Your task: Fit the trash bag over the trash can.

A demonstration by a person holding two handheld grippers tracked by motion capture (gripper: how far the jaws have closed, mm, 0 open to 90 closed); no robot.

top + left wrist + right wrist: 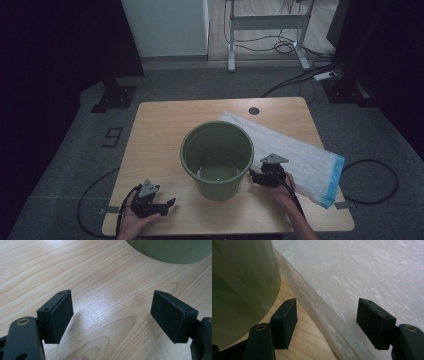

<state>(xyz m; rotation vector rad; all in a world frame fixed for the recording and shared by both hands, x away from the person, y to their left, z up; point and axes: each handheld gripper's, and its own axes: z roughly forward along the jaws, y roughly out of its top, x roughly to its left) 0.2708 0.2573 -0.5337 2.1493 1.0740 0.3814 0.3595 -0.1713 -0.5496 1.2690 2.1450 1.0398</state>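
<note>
We find a wooden desk (155, 130) with a pale grain and rounded corners, and a small round hole (254, 110) near its far edge. A green bucket (217, 159) stands at the middle: round, smooth-walled, tapering toward its base, open at the top. Behind and to its right lies a white bag (295, 152), flat, of thin crinkled plastic with a blue band at its near end; part of it runs behind the bucket. Cables (300, 75) and a white frame (267, 22) stand on the floor beyond the desk.

We note the right tool (254, 176) just beside the bucket's right wall, at the bag's near edge. In the right gripper view its jaws stand wide: the bag's edge (322, 312) runs between them, the pads not pressing on it, and the bucket wall (242, 287) stands close by the left pad. The bucket hems in that side.

We note the left tool (170, 204) at the near left of the desk, apart from the bucket. Its jaws stand wide over bare wood (110, 312), nothing between them; the bucket's base (172, 250) shows beyond.
</note>
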